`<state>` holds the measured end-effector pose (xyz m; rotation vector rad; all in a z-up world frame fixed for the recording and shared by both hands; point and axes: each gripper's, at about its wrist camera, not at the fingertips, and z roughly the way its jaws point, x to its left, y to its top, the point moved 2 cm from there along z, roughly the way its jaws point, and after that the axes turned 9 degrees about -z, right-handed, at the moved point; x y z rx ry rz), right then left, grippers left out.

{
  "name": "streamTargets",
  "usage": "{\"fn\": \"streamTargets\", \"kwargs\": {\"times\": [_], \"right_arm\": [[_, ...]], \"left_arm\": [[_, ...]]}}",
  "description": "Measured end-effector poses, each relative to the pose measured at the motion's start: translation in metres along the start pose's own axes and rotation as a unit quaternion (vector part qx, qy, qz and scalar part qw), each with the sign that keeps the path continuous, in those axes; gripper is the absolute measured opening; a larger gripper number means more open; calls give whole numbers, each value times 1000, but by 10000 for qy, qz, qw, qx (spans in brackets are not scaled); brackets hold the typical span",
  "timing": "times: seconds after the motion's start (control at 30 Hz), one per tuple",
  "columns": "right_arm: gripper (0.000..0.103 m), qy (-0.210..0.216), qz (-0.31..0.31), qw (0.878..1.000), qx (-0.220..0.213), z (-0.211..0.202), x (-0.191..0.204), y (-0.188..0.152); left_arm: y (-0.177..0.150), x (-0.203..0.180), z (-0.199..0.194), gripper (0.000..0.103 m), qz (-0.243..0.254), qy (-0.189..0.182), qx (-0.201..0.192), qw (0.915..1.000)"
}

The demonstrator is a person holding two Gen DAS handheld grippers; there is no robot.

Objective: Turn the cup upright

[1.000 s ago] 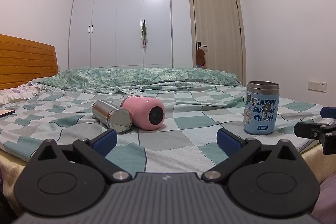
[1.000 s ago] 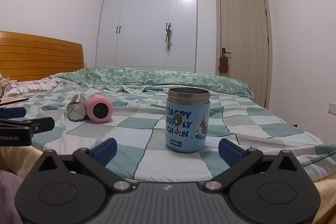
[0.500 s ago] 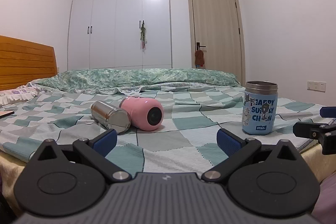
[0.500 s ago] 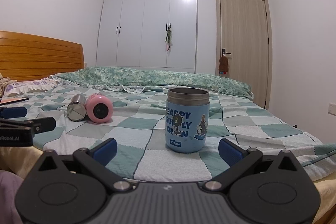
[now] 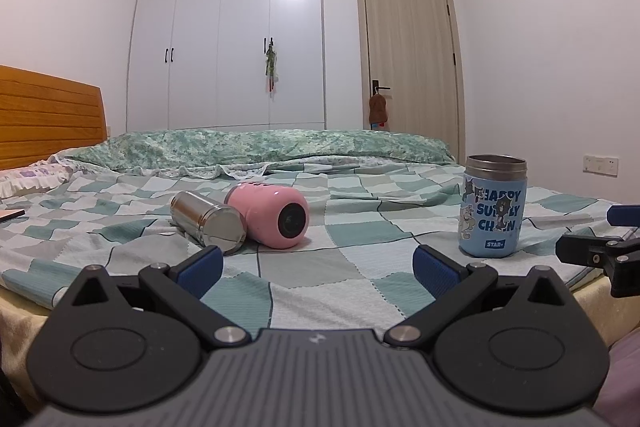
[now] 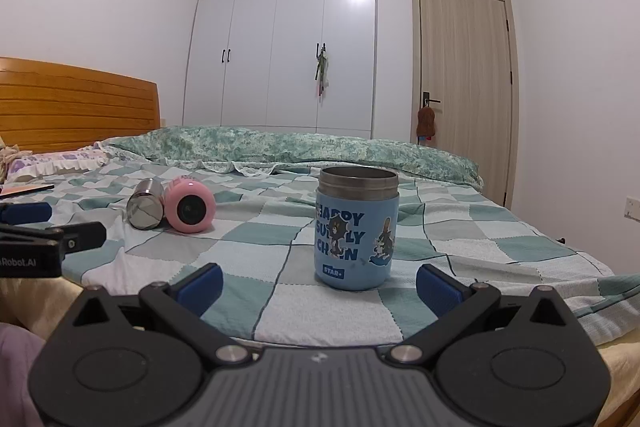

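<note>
Little is changing since a second ago: the left wrist view is drifting very slightly, so the blue cup (image 5: pixel 494 206) is sitting a touch lower and further left in it, while the right wrist view is holding almost exactly as before. Both devices are hanging low at the near edge of the bed (image 6: pixel 328 311), over its green and white checked bedspread. The left hand-held gripper (image 5: pixel 316 263) is hovering with its blue-padded fingers (image 5: pixel 200 265) spread wide apart and nothing between them. The right hand-held gripper (image 6: pixel 320 281) is likewise gaping, its fingers (image 6: pixel 438 285) flanking the blue cup (image 6: pixel 357 228) from the near side without touching it. That cup, printed with cartoon figures and blue lettering, is standing upright on the bedspread with its steel rim and open mouth facing up. Well to its left, a pink cup (image 5: pixel 276 215) is lying on its side with one round end facing the cameras, and a stainless steel cup (image 5: pixel 208 221) is lying on its side just beside it, the two seeming to touch. Behind the bed, a white wardrobe (image 5: pixel 228 39) is filling the far wall next to a closed wooden door (image 5: pixel 412 63), and a wooden headboard (image 6: pixel 76 103) is showing at the left.
</note>
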<state>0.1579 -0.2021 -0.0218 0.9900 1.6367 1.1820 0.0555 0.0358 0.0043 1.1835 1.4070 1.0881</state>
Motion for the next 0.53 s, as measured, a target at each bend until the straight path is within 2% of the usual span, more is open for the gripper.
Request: {"fn": "streamTargets", "kwargs": {"times": [0.53], "right_arm": [[103,10,-19,10000,23,-1,0,-1]], "left_arm": [[0,0,-1,103,-17,-76,4,10000]]}}
